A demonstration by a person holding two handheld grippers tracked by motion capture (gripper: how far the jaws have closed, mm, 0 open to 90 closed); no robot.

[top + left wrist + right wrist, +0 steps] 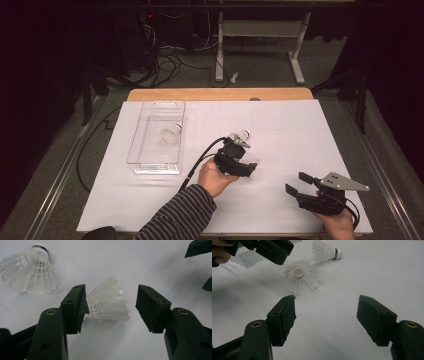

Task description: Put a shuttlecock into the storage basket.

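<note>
A white plastic shuttlecock [108, 303] lies on its side on the white table sheet, between the jaws of my left gripper [111, 298]. The jaws stand open, and the left one touches the skirt. The same shuttlecock [300, 276] shows in the right gripper view, its skirt towards the camera, with the left gripper [270, 248] above it. A second shuttlecock [30, 272] with a blue-banded cork lies just beyond it [243, 134]. A third shuttlecock [170, 135] rests inside the clear tray [150, 165]. My right gripper [296, 182] is open with nothing between its jaws, near the front right of the table.
The clear rectangular tray stands at the left of the white sheet [280, 125]. Cables run off the left edge. A desk frame [260, 40] and wires stand on the floor beyond the table's far wooden edge.
</note>
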